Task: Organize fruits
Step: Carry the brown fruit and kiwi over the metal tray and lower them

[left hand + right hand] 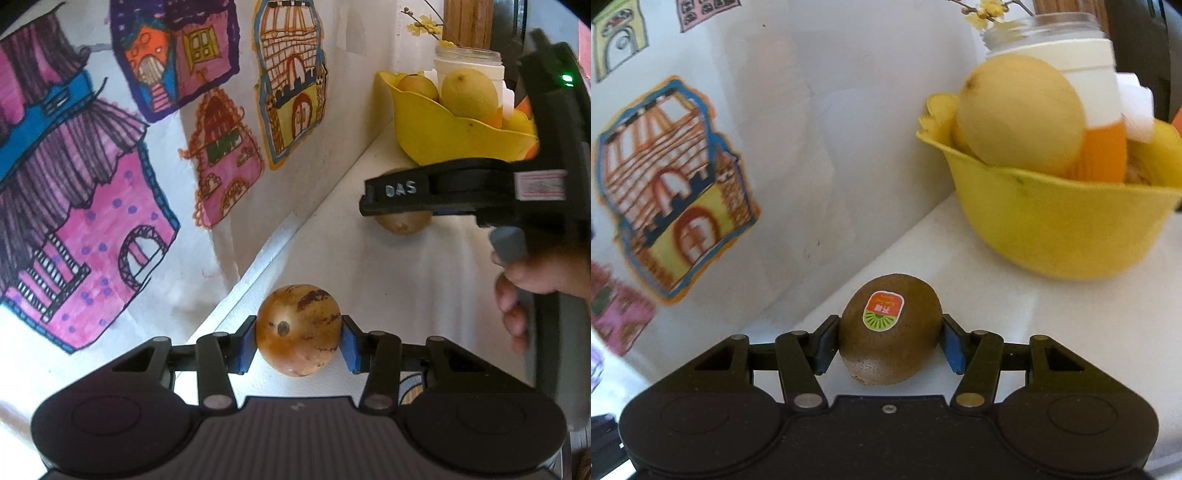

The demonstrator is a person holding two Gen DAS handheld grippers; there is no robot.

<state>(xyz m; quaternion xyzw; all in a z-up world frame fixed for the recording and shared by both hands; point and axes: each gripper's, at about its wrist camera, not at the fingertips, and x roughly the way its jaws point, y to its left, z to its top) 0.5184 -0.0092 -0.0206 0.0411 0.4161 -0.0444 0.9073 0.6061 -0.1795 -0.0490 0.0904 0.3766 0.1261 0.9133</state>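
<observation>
Brown kiwi [890,328] pinched in right hand-held gripper [888,341], mottled fruit [298,329] in left [298,341]; risk slipping, round skins.

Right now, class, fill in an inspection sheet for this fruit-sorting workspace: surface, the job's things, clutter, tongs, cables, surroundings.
Surface: white tabletop, set against a wall.
Job's things: kiwi with a sticker; brown-streaked round fruit; yellow bowl holding a large yellow fruit and others.
Clutter: white jar with yellow flower sprigs, behind the bowl.
Tongs: left tongs shut on the streaked fruit; right tongs shut on the kiwi, and the right tool shows in the left view near the bowl.
Cables: nothing seen.
Surroundings: children's house drawings on the wall.
</observation>
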